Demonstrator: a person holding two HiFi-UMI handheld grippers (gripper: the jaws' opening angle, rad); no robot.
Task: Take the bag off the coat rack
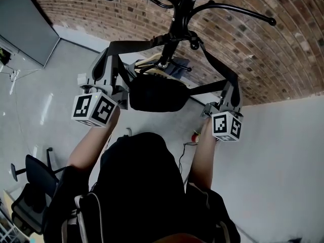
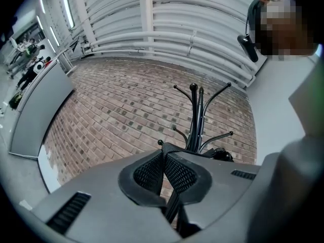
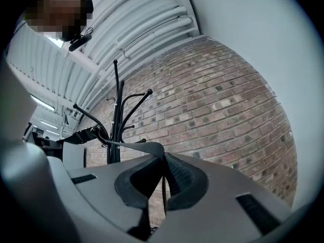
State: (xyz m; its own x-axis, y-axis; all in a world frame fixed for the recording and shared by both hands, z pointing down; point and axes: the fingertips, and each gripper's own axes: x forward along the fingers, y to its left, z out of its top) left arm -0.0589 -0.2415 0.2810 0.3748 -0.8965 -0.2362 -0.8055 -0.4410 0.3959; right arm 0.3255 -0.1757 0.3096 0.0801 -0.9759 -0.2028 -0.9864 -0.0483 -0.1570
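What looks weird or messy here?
Nothing stands out. The black bag hangs below the coat rack, its strap running up over the rack. The left tongs and right tongs are each shut on the strap, one on either side.

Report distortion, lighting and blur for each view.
Head view: dim, brick wall bows, bag nearly featureless black. Left gripper view: heavy fisheye, dark corners, strap in sharp focus. Right gripper view: same fisheye, coat rack crisp against evenly lit wall.

An office-like workroom: exposed brick wall, office chair, white ceiling pipes, strip lights
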